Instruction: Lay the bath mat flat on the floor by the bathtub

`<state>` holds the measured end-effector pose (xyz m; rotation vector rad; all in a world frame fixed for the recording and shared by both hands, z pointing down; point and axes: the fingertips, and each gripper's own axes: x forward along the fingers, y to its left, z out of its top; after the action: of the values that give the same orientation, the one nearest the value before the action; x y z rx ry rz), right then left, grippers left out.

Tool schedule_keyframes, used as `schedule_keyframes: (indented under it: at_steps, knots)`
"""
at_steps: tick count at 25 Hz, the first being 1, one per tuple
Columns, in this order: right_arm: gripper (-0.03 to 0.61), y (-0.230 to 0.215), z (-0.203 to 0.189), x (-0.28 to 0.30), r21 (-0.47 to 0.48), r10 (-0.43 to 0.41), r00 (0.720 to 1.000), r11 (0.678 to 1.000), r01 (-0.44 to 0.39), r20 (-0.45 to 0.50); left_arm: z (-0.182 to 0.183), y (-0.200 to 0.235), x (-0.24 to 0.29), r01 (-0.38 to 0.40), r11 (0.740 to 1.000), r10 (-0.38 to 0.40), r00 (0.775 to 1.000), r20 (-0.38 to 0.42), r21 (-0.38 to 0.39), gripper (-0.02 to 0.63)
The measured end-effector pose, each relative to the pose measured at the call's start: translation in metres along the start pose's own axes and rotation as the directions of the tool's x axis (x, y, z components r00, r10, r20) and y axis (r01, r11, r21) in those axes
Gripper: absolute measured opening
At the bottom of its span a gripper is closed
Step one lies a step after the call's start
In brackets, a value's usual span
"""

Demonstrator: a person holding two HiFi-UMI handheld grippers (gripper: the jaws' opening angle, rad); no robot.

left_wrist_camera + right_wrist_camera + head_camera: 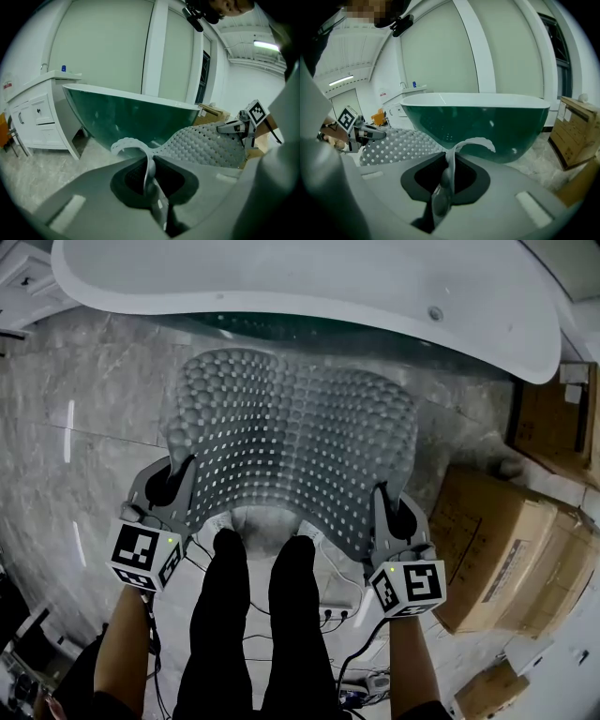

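Left gripper [150,180]: I read jaws clamped on the bath mat [206,147], near left corner.
Right gripper [443,185]: clamped on its near right corner.
Mat: grey, rubbery, bumpy, perforated; sags between grippers over the marbled floor [84,427], beside the glossy white bathtub [309,287].
Hidden: near edge behind the person's legs [253,615]; floor contact unclear to me.
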<state>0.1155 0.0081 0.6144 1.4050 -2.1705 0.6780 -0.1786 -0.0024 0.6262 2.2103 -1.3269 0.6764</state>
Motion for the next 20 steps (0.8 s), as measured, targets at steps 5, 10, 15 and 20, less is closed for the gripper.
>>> schedule_keyframes:
  at_steps: [5,10,15,20]
  knots:
    - [0.052,0.003,-0.019,0.019,-0.001,0.014,1.0,1.0,-0.014,-0.001,-0.022,0.006,0.012,-0.002,1.0,0.002,1.0,-0.008,-0.004,0.017]
    - [0.052,-0.005,-0.032,0.025,0.016,-0.005,1.0,1.0,0.005,0.001,-0.032,0.012,0.017,-0.014,1.0,0.014,1.0,-0.014,0.001,0.017]
    - [0.053,-0.002,-0.039,0.029,0.009,0.014,1.0,1.0,-0.014,-0.005,-0.033,0.016,0.019,-0.028,0.999,0.029,1.0,-0.012,0.025,0.017]
    - [0.054,0.003,-0.036,0.027,0.012,0.024,0.999,1.0,-0.024,-0.028,-0.027,0.012,0.016,-0.021,1.0,0.021,0.999,-0.034,0.017,0.017]
